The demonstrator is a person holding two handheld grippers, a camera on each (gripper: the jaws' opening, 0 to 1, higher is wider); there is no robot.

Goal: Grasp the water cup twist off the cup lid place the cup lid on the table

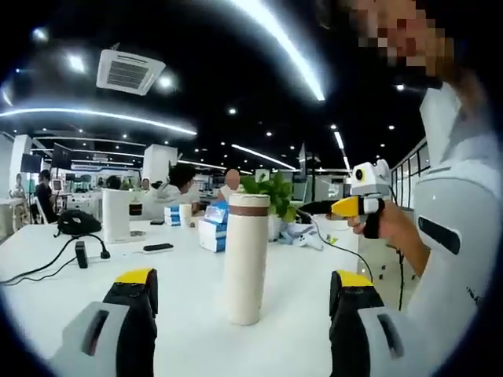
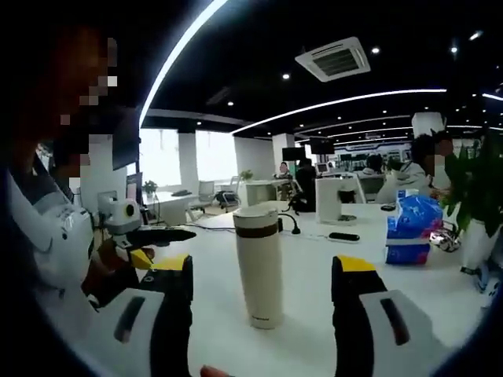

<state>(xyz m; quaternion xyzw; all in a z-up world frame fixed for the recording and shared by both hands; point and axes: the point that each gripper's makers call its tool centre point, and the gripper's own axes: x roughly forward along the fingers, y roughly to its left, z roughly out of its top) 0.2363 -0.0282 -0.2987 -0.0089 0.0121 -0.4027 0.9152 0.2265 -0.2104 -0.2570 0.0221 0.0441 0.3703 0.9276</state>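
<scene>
The white counter (image 1: 196, 290) spreads wide under everything, and the cream water cup (image 1: 245, 263) stands upright on it, well clear of the other items. Behind the cup sits a potted plant (image 1: 275, 196), with blue tissue packs (image 1: 214, 228) just beside it; farther from the cup lie a black phone (image 1: 158, 247) and a black cable (image 1: 47, 267). The cup lid (image 1: 247, 204), a brown band with a pale top, is still seated on the cup. The left gripper (image 1: 244, 294) hovers short of the cup, its fingers (image 1: 134, 302) spread wide apart and holding nothing. In the right gripper view the right gripper (image 2: 263, 279) faces the cup likewise, fingers (image 2: 355, 287) parted on either side of it, not touching.
</scene>
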